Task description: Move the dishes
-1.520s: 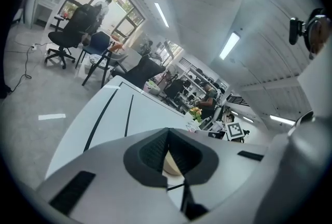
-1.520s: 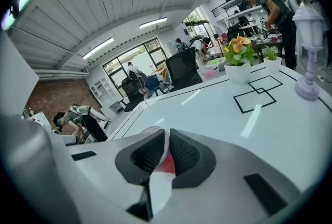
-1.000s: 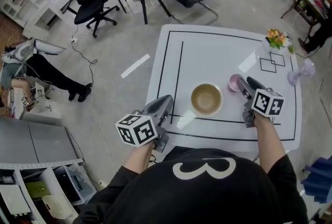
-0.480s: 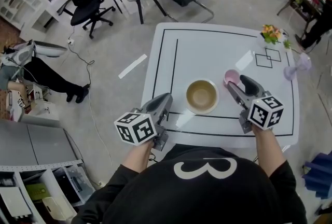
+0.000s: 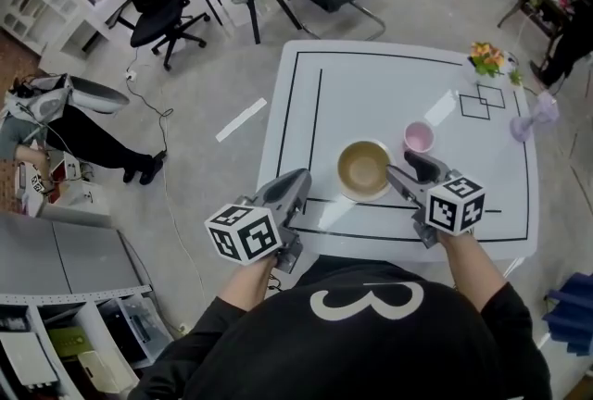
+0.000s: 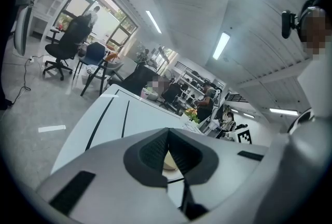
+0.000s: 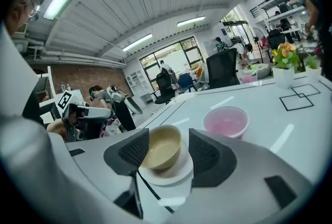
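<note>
A tan bowl [image 5: 364, 167] sits on a white plate [image 5: 345, 192] near the front of the white table [image 5: 371, 93]. A pink cup [image 5: 418, 138] stands just right of it. My right gripper [image 5: 405, 168] is open at the bowl's right side, its tips close to the plate's rim. In the right gripper view the bowl [image 7: 162, 146] and the plate [image 7: 174, 175] show in the gap ahead of the jaws, the cup [image 7: 225, 122] further right. Its jaws have just been closing; the pads press on nothing. My left gripper [image 5: 298, 178] is shut and holds nothing, at the table's front left edge.
A small pot of flowers [image 5: 489, 65] stands at the table's far right corner beside taped squares [image 5: 477, 106]. A lilac object [image 5: 535, 125] is off the right edge. Office chairs [image 5: 157, 0] stand beyond the table, and a person sits on the floor at left [image 5: 83, 130].
My right gripper has swung left, from beside the pink cup to the right side of the bowl and plate. The left gripper has stayed where it was.
</note>
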The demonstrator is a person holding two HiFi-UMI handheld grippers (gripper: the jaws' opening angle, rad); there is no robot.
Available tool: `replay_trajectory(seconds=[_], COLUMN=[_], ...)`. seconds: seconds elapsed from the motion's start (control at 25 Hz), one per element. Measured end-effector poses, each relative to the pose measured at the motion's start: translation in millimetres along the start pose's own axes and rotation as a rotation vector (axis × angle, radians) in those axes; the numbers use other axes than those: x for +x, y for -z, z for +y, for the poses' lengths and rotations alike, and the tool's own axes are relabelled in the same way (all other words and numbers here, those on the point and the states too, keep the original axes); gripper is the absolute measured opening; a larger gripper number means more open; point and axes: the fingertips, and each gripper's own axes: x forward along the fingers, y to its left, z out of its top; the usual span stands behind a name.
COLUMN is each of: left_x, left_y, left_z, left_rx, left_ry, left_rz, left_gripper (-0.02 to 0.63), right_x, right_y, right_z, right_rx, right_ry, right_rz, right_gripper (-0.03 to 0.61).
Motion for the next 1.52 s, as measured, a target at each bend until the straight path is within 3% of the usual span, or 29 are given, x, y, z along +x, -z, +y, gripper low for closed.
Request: replay_trajectory(seconds=[0.52, 0.88, 1.16, 1.52], left_x=[-12.6, -15.6, -14.2, -9.8], left_y=[-3.0, 5.9, 5.2, 6.5], left_z=[5.9, 13.7, 7.6, -3.2], left_rx=[0.017, 0.023, 0.026, 0.046], left_ry=[-0.02, -0.032, -0.024, -0.003], left_rz=[-0.019, -0.005, 0.001, 0.023], left_gripper=[0.003, 0.003, 0.003, 0.003], right_x=[40.5, 52.3, 47.7, 24.3], right_y=[38.9, 42.1, 44.7, 38.6], right_z=[-11.5, -10.0, -17.9, -18.2], right_rx=[0.242, 0.242, 0.239, 0.294], right_ry=[0.029, 0.076, 0.125, 0.11], right_rz=[0.1, 0.122, 0.134, 0.085], right_gripper=[0.186, 0.122, 0.02, 0.025])
